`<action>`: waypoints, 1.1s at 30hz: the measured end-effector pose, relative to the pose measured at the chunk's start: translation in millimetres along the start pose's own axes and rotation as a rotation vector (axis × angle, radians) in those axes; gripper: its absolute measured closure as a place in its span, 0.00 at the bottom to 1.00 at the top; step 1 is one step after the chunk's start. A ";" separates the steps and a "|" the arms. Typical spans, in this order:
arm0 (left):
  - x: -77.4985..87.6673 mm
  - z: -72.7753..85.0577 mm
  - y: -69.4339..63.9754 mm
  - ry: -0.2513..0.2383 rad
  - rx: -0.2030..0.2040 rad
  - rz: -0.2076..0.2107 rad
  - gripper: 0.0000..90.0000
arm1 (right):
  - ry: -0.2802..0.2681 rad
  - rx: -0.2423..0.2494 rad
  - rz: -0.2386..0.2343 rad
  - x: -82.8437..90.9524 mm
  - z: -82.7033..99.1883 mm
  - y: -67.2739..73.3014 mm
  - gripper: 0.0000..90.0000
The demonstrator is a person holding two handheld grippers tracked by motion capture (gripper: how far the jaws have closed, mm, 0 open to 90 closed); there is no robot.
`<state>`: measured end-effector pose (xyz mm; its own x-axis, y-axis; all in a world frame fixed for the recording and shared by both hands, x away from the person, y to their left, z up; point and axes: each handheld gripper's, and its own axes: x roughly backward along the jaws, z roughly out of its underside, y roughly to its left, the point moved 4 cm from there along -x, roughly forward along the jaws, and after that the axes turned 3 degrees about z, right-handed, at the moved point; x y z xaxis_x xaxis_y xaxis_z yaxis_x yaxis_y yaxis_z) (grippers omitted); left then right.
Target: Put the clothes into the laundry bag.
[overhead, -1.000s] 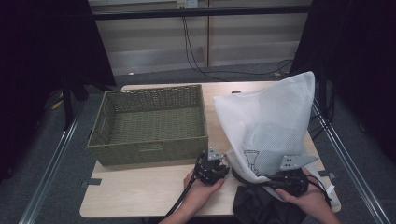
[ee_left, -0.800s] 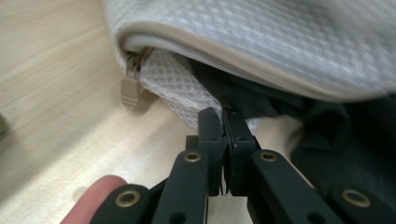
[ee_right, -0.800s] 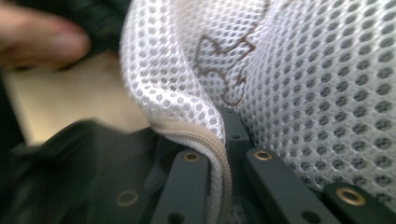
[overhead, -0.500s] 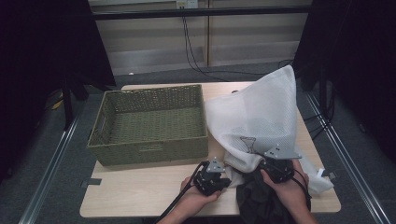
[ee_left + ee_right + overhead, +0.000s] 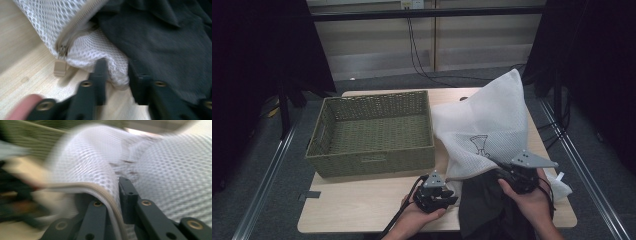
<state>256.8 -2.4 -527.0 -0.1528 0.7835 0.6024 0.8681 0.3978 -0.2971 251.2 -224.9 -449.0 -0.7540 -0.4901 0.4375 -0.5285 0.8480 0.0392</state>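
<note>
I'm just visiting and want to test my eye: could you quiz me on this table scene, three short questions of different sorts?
1. True or false: the wicker basket holds clothes.
2. Which gripper is shut on the white mesh bag? A) left gripper B) right gripper
3. Fill in: the dark garment lies partly under the bag's ____ edge.

Key:
1. False, it is empty.
2. B. The right gripper view shows the bag's edge pinched between its jaws; the left gripper's jaws stand apart by the bag's corner.
3. Zipped; the zipper pull rests on the table.
</note>
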 end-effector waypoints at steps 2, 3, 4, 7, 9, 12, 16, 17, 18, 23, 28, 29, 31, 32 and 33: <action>-2.4 0.2 2.3 0.014 0.020 -0.047 0.68 | 0.023 0.049 -0.019 9.0 0.0 12.4 0.94; -2.6 -0.4 4.0 0.001 0.045 -0.068 0.68 | 0.050 0.077 -0.041 10.5 3.2 18.0 0.95; -2.4 -0.6 5.4 -0.005 0.063 -0.072 0.68 | 0.113 0.091 -0.075 7.9 10.7 22.7 0.96; -1.6 -0.3 10.2 -0.006 0.097 -0.076 0.81 | 0.254 0.130 -0.087 -7.8 34.7 28.3 0.98; -1.6 -0.2 11.0 0.012 0.093 -0.052 0.93 | 0.344 0.124 -0.081 -21.0 44.6 27.2 0.99; -1.7 0.1 6.9 0.039 0.035 -0.036 0.97 | 0.391 0.089 0.004 -40.2 51.3 19.0 0.99; -1.9 1.3 0.3 0.062 -0.018 -0.008 0.98 | 0.373 0.087 0.144 -55.7 44.5 7.4 1.00; -2.2 1.8 -1.5 0.066 -0.033 0.002 0.98 | 0.363 0.096 0.178 -59.8 42.3 3.4 1.00; -2.2 2.1 -2.9 0.071 -0.051 0.010 0.98 | 0.351 0.097 0.216 -65.4 39.5 -2.4 1.00; -1.6 3.9 -6.2 0.080 -0.069 0.042 0.98 | 0.272 0.023 0.371 -90.3 27.7 -38.1 1.00; -1.7 4.2 -2.5 0.056 -0.028 0.042 0.98 | 0.193 -0.056 0.170 -79.9 14.6 -37.6 0.99; -1.0 4.3 -1.0 0.062 -0.028 0.038 0.98 | 0.177 -0.045 0.131 -70.5 10.6 -32.7 0.99; -2.1 4.0 0.3 0.043 -0.004 0.040 0.97 | 0.158 -0.011 0.090 -50.5 4.8 -23.3 0.98; -2.1 4.0 1.0 0.040 0.011 0.045 0.97 | 0.143 -0.002 0.057 -35.0 3.0 -16.3 0.98; -1.8 3.9 2.0 0.041 0.017 0.042 0.97 | 0.133 0.006 0.039 -23.3 4.3 -11.6 0.98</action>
<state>257.0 -1.1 -531.6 -0.0964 0.7794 0.6191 0.8652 0.3731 -0.3350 273.2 -224.2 -463.5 -0.7159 -0.4256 0.5535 -0.5025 0.8644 0.0147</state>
